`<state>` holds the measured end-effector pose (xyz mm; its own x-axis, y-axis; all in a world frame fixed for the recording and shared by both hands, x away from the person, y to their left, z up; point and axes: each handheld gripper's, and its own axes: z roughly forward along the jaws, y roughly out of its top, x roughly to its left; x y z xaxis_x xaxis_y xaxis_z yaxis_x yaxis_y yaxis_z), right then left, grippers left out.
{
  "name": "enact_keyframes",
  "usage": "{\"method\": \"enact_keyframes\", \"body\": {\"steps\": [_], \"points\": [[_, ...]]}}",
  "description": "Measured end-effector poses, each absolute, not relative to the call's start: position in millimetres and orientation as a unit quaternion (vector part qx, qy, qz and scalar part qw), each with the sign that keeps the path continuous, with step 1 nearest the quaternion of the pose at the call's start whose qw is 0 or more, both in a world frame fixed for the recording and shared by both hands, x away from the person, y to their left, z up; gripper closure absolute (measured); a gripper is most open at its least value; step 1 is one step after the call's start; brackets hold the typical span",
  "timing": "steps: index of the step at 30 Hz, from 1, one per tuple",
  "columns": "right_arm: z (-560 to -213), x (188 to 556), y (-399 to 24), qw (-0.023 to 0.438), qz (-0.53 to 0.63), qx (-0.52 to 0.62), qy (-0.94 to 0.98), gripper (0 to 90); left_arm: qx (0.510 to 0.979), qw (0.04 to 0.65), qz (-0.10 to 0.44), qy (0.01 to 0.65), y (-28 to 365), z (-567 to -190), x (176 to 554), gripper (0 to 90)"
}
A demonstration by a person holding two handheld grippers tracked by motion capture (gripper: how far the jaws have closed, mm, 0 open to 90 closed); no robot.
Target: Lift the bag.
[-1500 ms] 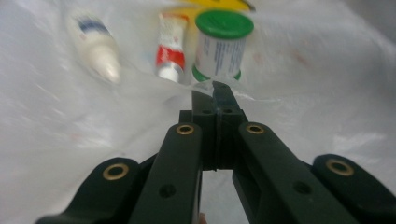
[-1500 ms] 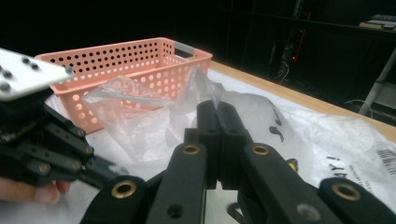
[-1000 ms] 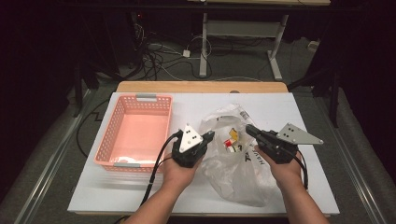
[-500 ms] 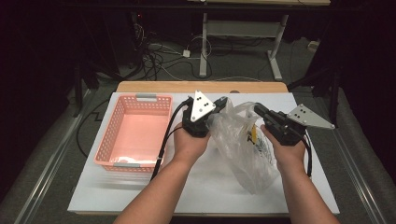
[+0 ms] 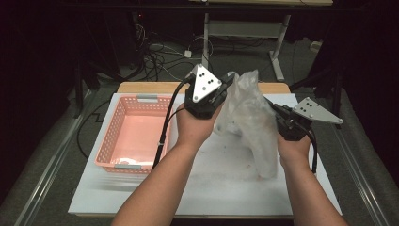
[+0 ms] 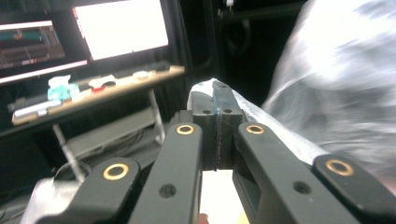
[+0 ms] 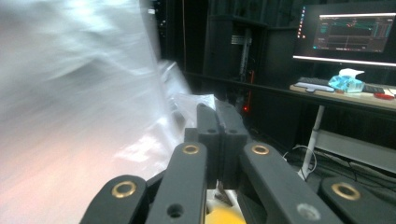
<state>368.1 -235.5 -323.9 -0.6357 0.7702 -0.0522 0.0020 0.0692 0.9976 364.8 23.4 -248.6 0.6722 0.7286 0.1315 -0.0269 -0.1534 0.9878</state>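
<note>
The plastic bag is motion-blurred in both gripper views, its contents unreadable.

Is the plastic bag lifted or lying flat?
Lifted: the plastic bag hangs between the left gripper and right gripper, both clamped on it.

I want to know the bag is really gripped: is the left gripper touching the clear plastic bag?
Touching. In the left gripper view, the left gripper has its jaws shut on a fold of the clear plastic bag.
</note>
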Motion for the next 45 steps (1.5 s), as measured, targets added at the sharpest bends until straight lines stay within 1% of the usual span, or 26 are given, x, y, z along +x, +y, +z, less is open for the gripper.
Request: {"method": "enact_keyframes", "body": {"steps": [1, 5, 12, 16, 21, 29, 31, 34, 38, 41, 43, 45], "points": [[-322, 368, -234, 0.311, 0.618, 0.290, 0.661, 90.0, 0.689, 0.599, 0.325, 0.248, 22, -243, 363, 88.4], [-315, 369, -230, 0.312, 0.624, 0.284, 0.658, 90.0, 0.680, 0.609, 0.326, 0.245, 21, -230, 364, 88.4], [-295, 373, -229, 0.324, 0.631, 0.276, 0.649, 90.0, 0.675, 0.616, 0.321, 0.249, 21, -223, 374, 88.4], [-279, 376, -233, 0.333, 0.641, 0.276, 0.634, 90.0, 0.674, 0.619, 0.323, 0.241, 18, -217, 374, 88.4], [-264, 379, -236, 0.349, 0.639, 0.270, 0.630, 90.0, 0.675, 0.621, 0.316, 0.242, 15, -221, 377, 88.3], [-243, 381, -238, 0.361, 0.648, 0.265, 0.616, 90.0, 0.669, 0.629, 0.311, 0.244, 16, -223, 379, 88.3], [-244, 383, -238, 0.360, 0.647, 0.266, 0.618, 90.0, 0.673, 0.624, 0.311, 0.246, 16, -227, 380, 88.3], [-256, 386, -236, 0.353, 0.641, 0.272, 0.624, 90.0, 0.681, 0.614, 0.303, 0.257, 16, -241, 386, 88.3], [-284, 393, -234, 0.340, 0.625, 0.288, 0.641, 90.0, 0.697, 0.597, 0.287, 0.274, 18, -265, 393, 88.1], [-300, 395, -235, 0.334, 0.617, 0.300, 0.646, 90.0, 0.702, 0.590, 0.281, 0.283, 20, -278, 393, 87.9], [-306, 395, -237, 0.330, 0.613, 0.306, 0.650, 90.0, 0.704, 0.586, 0.278, 0.288, 24, -287, 392, 86.8], [-310, 395, -239, 0.329, 0.610, 0.309, 0.651, 90.0, 0.704, 0.585, 0.277, 0.292, 26, -291, 390, 82.2]]}}
